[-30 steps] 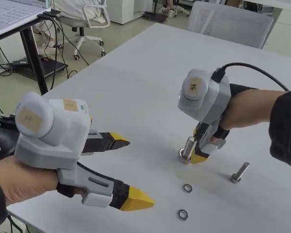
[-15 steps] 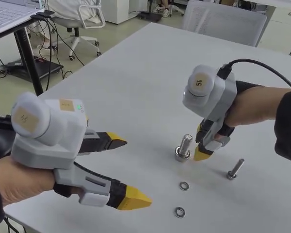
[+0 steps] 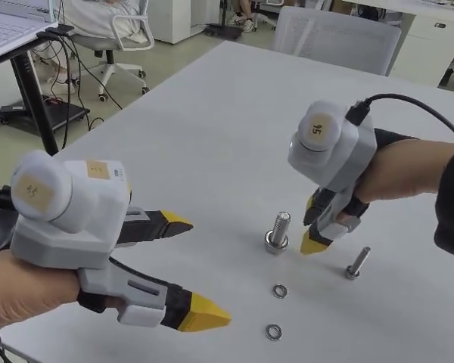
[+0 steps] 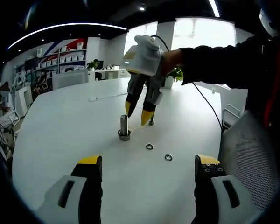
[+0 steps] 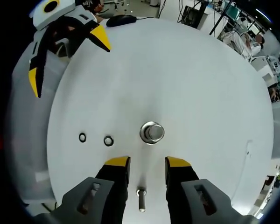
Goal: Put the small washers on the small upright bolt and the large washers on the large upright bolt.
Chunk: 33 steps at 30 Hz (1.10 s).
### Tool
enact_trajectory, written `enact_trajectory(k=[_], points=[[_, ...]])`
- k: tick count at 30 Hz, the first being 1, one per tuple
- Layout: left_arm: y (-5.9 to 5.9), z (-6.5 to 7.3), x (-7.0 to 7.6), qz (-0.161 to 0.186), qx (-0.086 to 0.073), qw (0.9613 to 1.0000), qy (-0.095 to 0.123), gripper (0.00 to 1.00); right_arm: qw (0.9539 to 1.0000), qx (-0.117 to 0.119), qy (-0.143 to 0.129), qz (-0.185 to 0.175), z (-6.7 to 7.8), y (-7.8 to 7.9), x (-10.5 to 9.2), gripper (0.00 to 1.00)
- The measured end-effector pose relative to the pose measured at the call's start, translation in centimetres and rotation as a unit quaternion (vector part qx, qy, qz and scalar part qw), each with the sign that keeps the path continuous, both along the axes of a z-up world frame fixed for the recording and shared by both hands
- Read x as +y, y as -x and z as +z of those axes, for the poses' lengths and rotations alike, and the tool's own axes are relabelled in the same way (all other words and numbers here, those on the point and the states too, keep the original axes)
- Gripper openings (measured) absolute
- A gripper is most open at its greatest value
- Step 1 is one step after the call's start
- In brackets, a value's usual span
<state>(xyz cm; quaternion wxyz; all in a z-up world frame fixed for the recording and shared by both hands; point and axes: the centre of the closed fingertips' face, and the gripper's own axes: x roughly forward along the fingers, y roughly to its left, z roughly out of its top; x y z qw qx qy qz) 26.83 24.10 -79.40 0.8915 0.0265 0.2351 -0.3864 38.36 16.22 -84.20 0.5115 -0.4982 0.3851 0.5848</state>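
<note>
My right tool (image 5: 147, 163), jaws parted and empty, has lifted clear of the large bolt (image 3: 278, 231), which now stands upright unaided on the table (image 3: 212, 113), ready for stacking; two washers (image 3: 279, 291) lie near it, my left tool (image 3: 197, 268) open beyond them.

A broad white tabletop (image 3: 212, 113) runs out to a grey mesh chair (image 3: 340, 41). Off to the side there's a wheeled office chair (image 3: 115, 41) on pale floor (image 3: 11, 151), and a black-legged desk (image 3: 32, 98) trailing cables. Bright windows (image 4: 200, 32) glow beyond, with a curved ceiling light strip (image 4: 70, 24) overhead.
</note>
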Motion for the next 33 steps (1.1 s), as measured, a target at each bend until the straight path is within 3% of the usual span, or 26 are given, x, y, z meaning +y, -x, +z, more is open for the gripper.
enact_trajectory(k=[12,33], points=[[0.1,0.2,-0.3,-0.005,-0.002,1.0000,-0.003,0.81,0.9998,0.005,-0.017,-0.010,0.7,1.0,-0.8,0.31],[0.5,0.8,-1.0,-0.012,-0.006,0.9999,-0.008,0.81,0.9993,0.025,-0.028,-0.008,-0.7,4.6,-0.9,0.30]])
